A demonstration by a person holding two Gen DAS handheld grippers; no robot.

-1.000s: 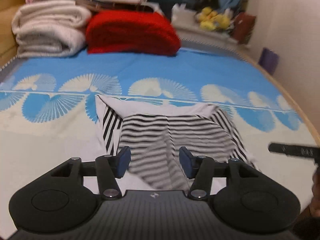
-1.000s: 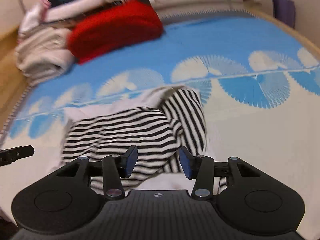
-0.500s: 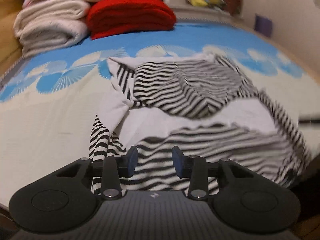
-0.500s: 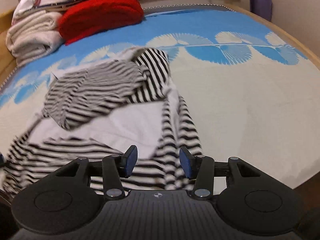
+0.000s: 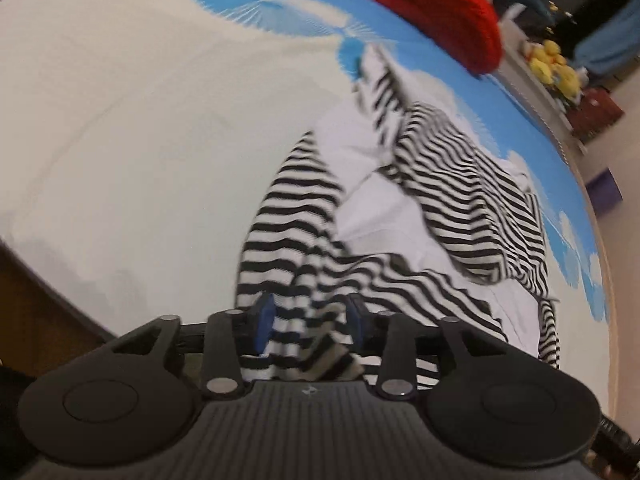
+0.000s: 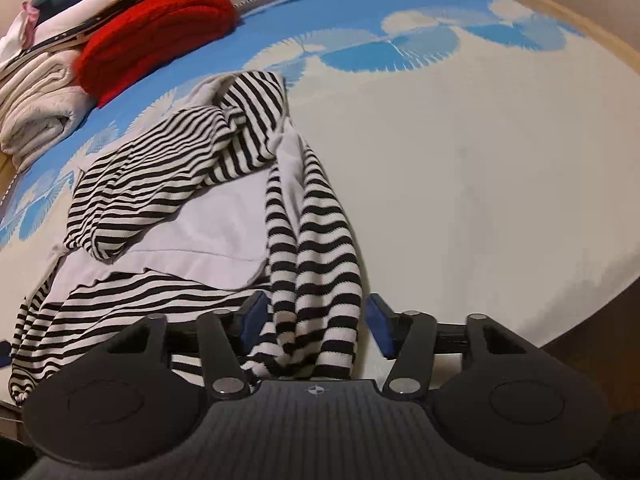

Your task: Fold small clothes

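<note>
A black-and-white striped garment (image 5: 460, 184) with a plain white inner side lies crumpled on the bed, its near edge hanging toward the bed's front. In the left wrist view my left gripper (image 5: 310, 322) is open, with the garment's left corner bunched between its blue pads (image 5: 262, 320). In the right wrist view the same garment (image 6: 160, 168) lies spread out. My right gripper (image 6: 316, 322) is open wide, with a striped sleeve end (image 6: 316, 280) lying between the jaws, which do not press it.
The bed cover (image 6: 480, 160) is cream with blue fan prints. A red folded blanket (image 6: 160, 36) and a stack of cream towels (image 6: 36, 108) sit at the back. The wooden bed edge (image 6: 580, 340) runs along the front. Yellow toys (image 5: 554, 68) sit on a far shelf.
Both grippers have dropped low to the garment's near edge at the bed front. The left view has swung and tilted. Cloth now lies between both pairs of jaws.
</note>
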